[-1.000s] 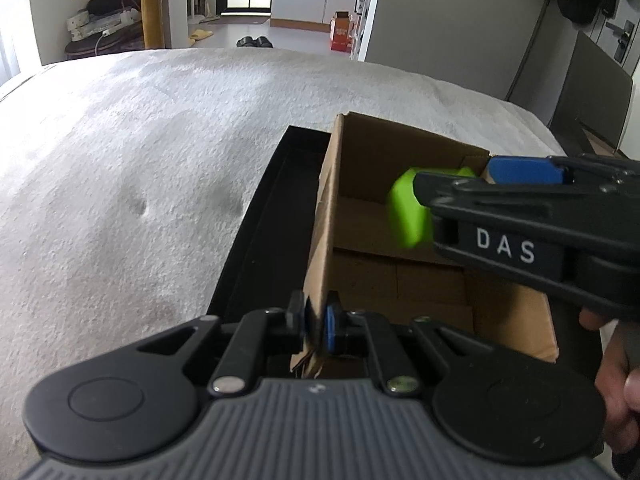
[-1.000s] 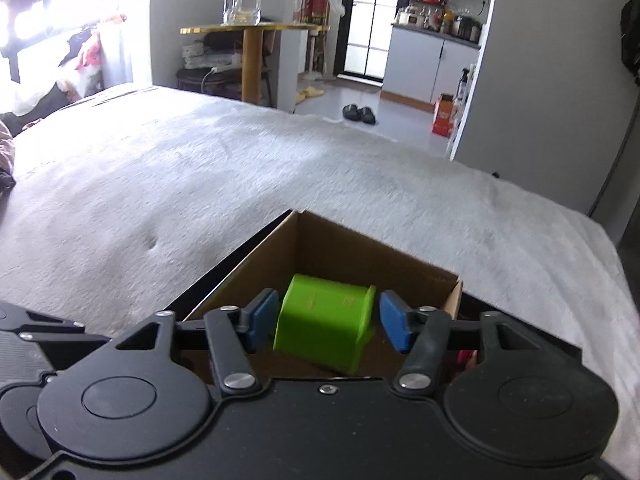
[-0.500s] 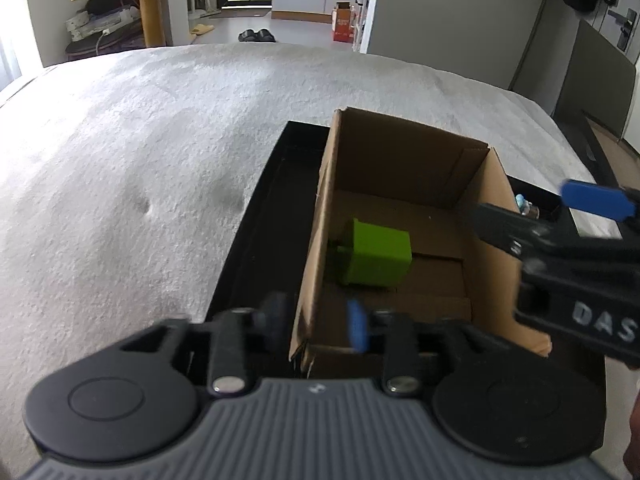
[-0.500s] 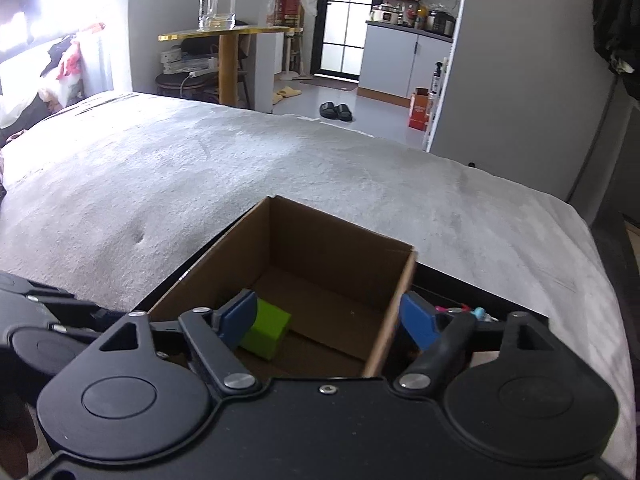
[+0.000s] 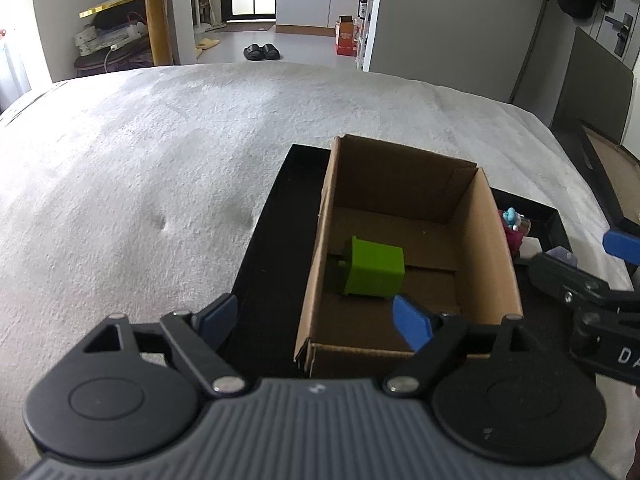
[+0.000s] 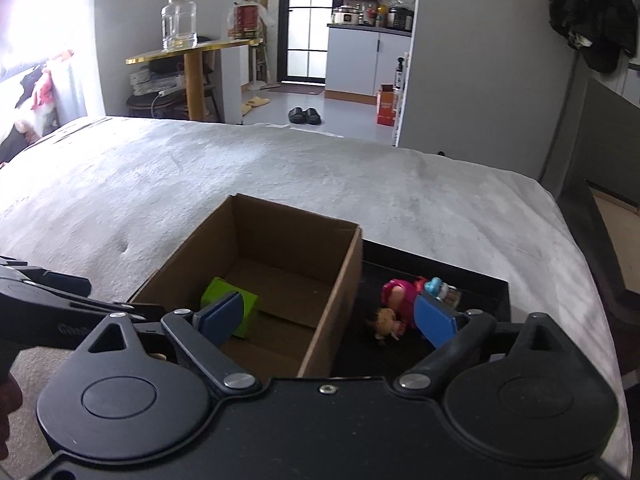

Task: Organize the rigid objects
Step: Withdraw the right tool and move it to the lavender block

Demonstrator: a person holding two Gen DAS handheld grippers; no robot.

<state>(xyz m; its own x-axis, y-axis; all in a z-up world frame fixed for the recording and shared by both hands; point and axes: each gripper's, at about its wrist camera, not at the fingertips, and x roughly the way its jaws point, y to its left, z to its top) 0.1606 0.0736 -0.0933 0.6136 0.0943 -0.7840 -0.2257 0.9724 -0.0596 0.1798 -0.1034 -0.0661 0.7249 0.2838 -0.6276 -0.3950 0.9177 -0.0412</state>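
A green block [image 5: 374, 268] lies on the floor of an open cardboard box [image 5: 320, 240], near its left wall. The box stands in a black tray [image 5: 272, 240] on the bed. My left gripper [image 5: 314, 318] hovers over the box's near left corner. Its jaws are opening, and the pads are off the wall that shows between them. My right gripper [image 6: 328, 317] is over the box's right wall [image 6: 344, 280], jaws opening with nothing held. In the right wrist view its left finger covers part of the green block [image 6: 216, 290].
Small toy figures [image 6: 400, 300] lie in the tray [image 6: 480, 280] right of the box, also seen as toys [image 5: 512, 228] in the left wrist view. A grey blanket [image 5: 160, 160] covers the bed all around. A flat cardboard sheet leans at the far right.
The right gripper let go of the green block, which dropped into the box, then moved right and opened wide. The left gripper released the box's left wall and opened.
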